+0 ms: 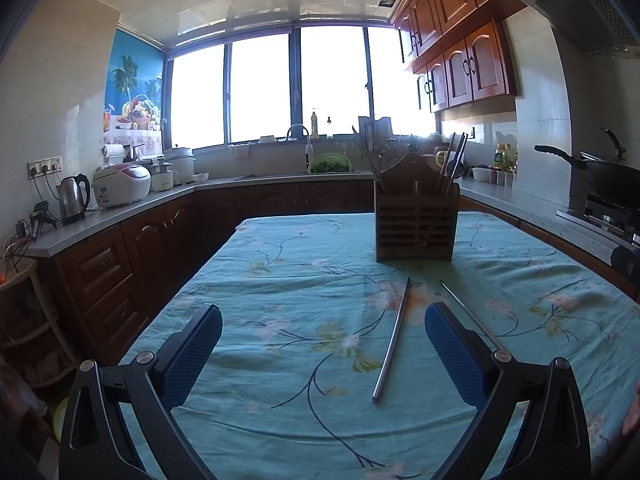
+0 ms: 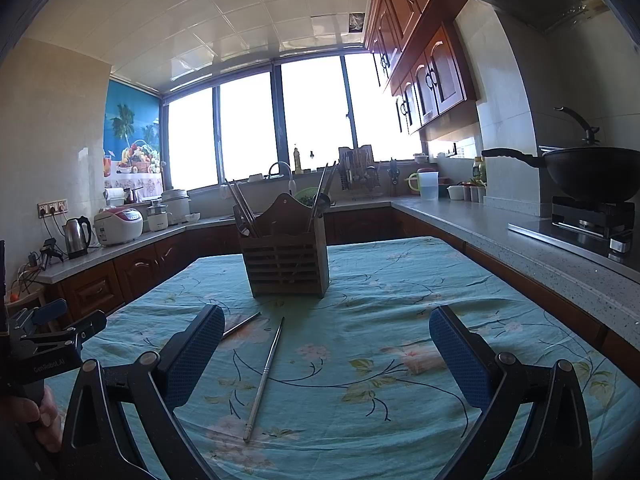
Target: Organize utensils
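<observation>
You are holding both grippers, left (image 1: 323, 354) and right (image 2: 326, 354), wide open and empty, hovering over two chopsticks (image 1: 391, 340) awaiting the holder (image 1: 416, 222).

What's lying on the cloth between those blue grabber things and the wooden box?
Two metal chopsticks lie loose on the tablecloth between the open fingers and the wooden holder, shown in both wrist views.

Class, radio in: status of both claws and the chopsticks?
Left claw open, empty. Right claw open, empty. Two metal chopsticks loose on tablecloth, before wooden holder. Path clear.
</observation>
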A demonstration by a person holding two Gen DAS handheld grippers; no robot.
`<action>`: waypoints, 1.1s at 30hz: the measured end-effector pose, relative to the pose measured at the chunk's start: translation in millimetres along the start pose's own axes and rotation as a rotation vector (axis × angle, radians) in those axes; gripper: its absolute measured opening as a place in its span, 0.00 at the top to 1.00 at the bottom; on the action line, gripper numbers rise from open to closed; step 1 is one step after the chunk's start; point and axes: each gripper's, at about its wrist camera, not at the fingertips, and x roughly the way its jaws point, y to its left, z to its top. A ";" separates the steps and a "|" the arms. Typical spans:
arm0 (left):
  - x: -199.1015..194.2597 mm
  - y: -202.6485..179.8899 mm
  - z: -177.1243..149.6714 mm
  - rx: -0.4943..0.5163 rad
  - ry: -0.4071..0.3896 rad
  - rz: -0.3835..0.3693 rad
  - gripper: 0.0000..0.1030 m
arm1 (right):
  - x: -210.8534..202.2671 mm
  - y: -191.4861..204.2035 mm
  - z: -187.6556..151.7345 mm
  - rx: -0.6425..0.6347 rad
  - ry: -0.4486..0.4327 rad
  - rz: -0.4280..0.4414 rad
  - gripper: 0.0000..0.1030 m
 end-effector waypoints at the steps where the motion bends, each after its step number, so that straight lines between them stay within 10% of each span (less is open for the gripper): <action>1: 0.0 0.2 0.0 0.000 0.000 -0.002 0.01 | 0.2 0.2 0.2 0.000 0.000 0.000 0.00; 33: 3.2 -14.6 5.8 0.000 0.021 -0.012 0.01 | 1.1 10.6 5.8 0.004 -0.006 0.008 0.00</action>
